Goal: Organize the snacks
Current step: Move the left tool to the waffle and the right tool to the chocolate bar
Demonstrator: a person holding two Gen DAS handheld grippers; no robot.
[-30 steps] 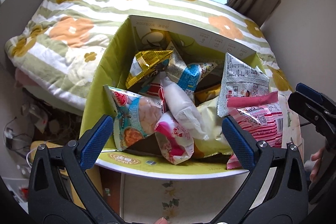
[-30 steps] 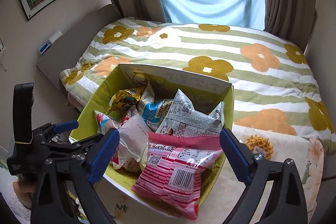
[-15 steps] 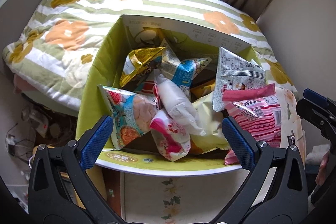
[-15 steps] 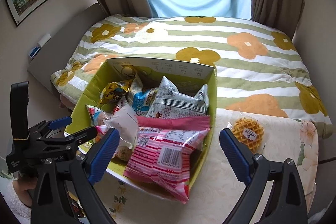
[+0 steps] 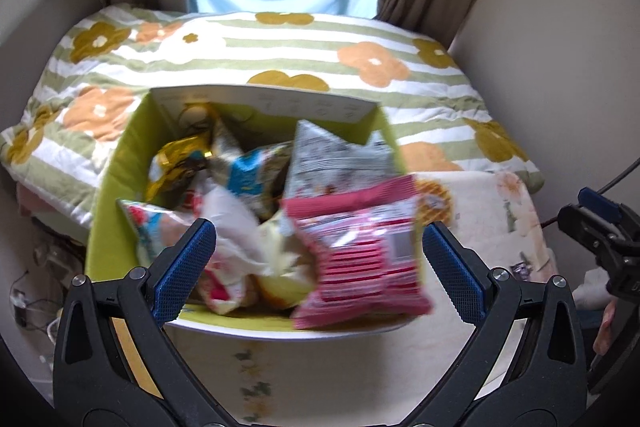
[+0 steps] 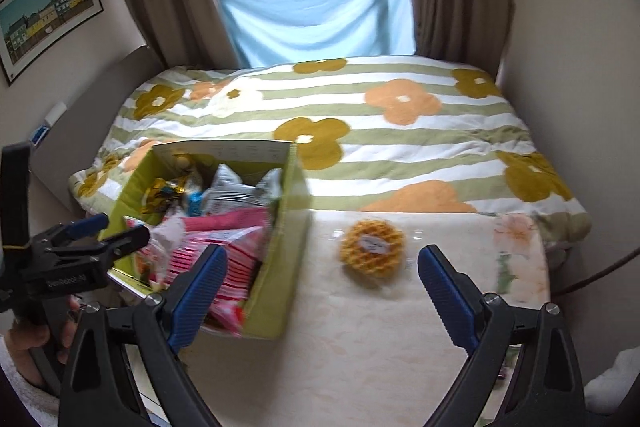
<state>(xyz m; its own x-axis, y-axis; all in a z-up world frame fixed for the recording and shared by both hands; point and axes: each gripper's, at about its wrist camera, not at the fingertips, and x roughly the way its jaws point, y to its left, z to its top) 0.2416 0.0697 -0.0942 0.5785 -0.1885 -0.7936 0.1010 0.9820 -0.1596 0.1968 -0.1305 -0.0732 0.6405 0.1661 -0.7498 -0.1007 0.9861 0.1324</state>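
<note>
A green cardboard box (image 5: 116, 187) full of snack packets stands on the cream table; it also shows in the right wrist view (image 6: 280, 267). A pink striped packet (image 5: 360, 259) lies on top at its near right, seen too in the right wrist view (image 6: 224, 247). A wrapped round waffle (image 6: 372, 253) lies on the table right of the box. My left gripper (image 5: 318, 267) is open and empty in front of the box. My right gripper (image 6: 320, 299) is open and empty, with the waffle a little beyond its jaws.
A bed with a green-striped flowered quilt (image 6: 360, 115) lies behind the table. Curtains and a blue cloth (image 6: 312, 15) hang at the window. The cream tablecloth (image 6: 360, 355) stretches right of the box. Walls close in on both sides.
Both grippers have pulled back and swung to the right. The waffle has come into the right wrist view between the jaws. The snack box has shifted left in both views.
</note>
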